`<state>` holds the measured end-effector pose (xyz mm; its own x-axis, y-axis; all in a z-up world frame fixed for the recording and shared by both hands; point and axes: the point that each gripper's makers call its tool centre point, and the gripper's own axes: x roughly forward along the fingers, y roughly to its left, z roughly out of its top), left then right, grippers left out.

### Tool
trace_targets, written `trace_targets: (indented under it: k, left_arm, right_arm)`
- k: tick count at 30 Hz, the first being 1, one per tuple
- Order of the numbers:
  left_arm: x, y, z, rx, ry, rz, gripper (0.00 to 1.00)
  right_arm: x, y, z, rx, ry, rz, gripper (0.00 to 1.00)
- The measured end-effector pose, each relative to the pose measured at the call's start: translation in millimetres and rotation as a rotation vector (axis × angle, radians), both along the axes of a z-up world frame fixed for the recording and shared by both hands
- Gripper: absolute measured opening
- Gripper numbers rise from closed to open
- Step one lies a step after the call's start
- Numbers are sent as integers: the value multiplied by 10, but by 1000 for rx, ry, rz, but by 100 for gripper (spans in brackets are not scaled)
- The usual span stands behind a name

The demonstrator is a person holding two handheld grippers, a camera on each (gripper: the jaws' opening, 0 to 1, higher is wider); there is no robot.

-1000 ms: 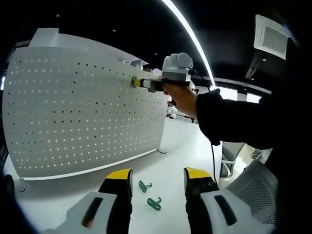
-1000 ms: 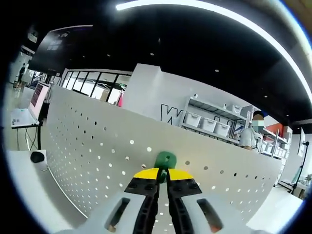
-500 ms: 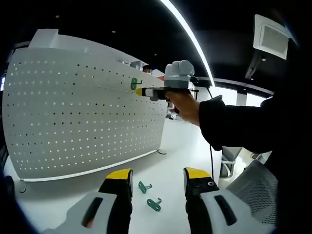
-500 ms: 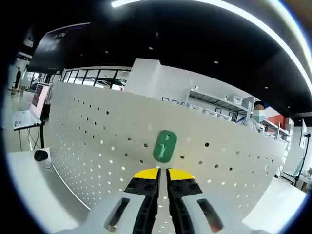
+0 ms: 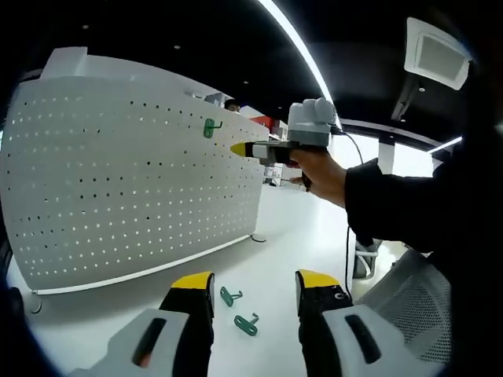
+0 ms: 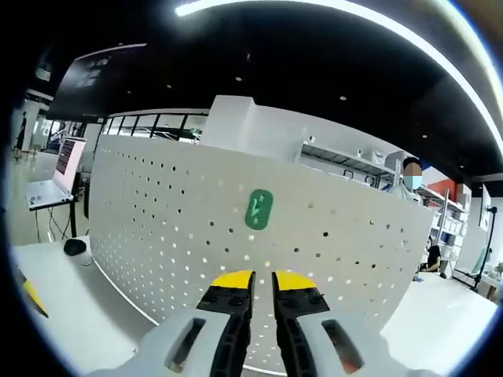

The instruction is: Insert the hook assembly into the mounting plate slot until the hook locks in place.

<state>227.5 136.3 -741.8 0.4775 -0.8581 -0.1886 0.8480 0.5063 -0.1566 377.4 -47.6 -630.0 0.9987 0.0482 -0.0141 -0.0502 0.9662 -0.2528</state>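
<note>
The green hook (image 6: pixel 259 209) sits on the white pegboard (image 6: pixel 157 228), seated in the holes near the board's top edge, upright, with nothing touching it. In the left gripper view the same hook (image 5: pixel 209 127) shows high on the board (image 5: pixel 118 181), close to its upper right corner, its arm standing out from the face.

The right gripper (image 6: pixel 262 280) is off the hook — its yellow-tipped jaws stand just below it in that view, nearly closed, a thin gap between them and nothing held. In the left gripper view this gripper (image 5: pixel 238 148) is level with the hook and just clear of it, held by a person's hand (image 5: pixel 321 171) in a dark sleeve.

The left gripper (image 5: pixel 254 287) is low over the desk (image 5: pixel 299 236), jaws wide apart and empty. Between them, on the desk in front of the board's bottom edge, lie two more green hooks: one (image 5: pixel 229 296) nearer the board, the other (image 5: pixel 246 323) nearer the gripper (both lying flat, apart from each other).

In the right gripper view a dark mouse (image 6: pixel 75 247) rests on the desk by the board's left end.
</note>
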Motion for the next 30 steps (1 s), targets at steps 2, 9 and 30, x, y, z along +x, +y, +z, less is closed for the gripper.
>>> trace_targets:
  k: [2, 9, 30]
  left_arm:
    - [2, 3, -13, 6, 0, 2, 43]
    - [-35, -40, -108, 42, 5, -13, 42]
    - [-155, -173, -371, 135, 35, -71, 41]
  right_arm:
    - [-105, -26, -24, 7, 0, -4, 7]
    - [-435, -76, -51, 29, -10, -10, 7]
    - [-1049, 107, -313, 62, -9, 17, 8]
